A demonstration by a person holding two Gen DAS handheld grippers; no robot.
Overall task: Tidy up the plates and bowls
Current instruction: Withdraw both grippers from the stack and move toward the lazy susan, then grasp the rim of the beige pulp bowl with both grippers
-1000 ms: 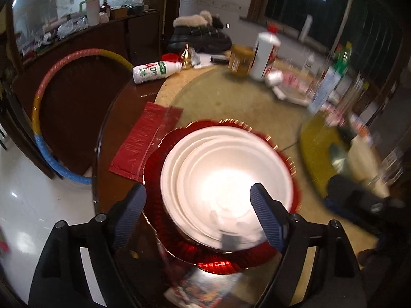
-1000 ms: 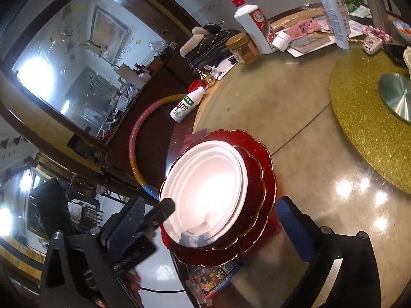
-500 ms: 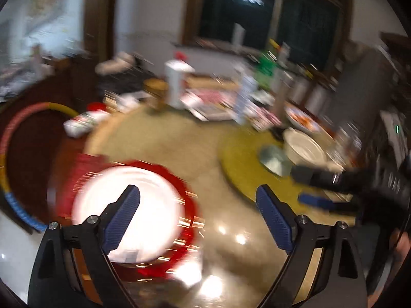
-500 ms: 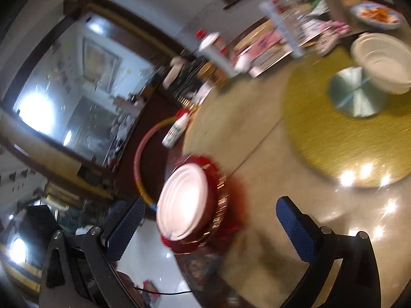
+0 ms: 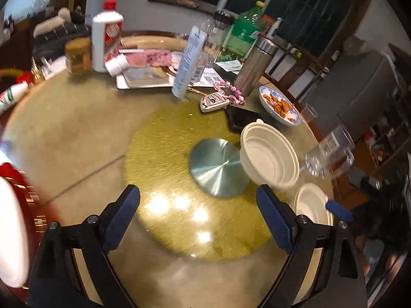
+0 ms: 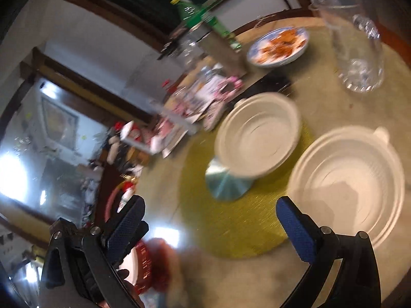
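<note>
two white plastic bowls: one [image 5: 269, 159] sits on the edge of the gold mat [image 5: 167, 154], touching the round steel disc [image 5: 218, 166] at its centre; the other [image 6: 352, 182] lies just beside, on the bare desk [image 5: 64, 133]. a glass [image 6: 357, 43] and a blue-rimmed food plate [image 6: 278, 46] stand behind. red stack [image 5: 15, 220] far left. left hand-held gripper [image 5: 197, 215] and right hand-held gripper [image 6: 210, 225] both spread apart, holding nothing.
</note>
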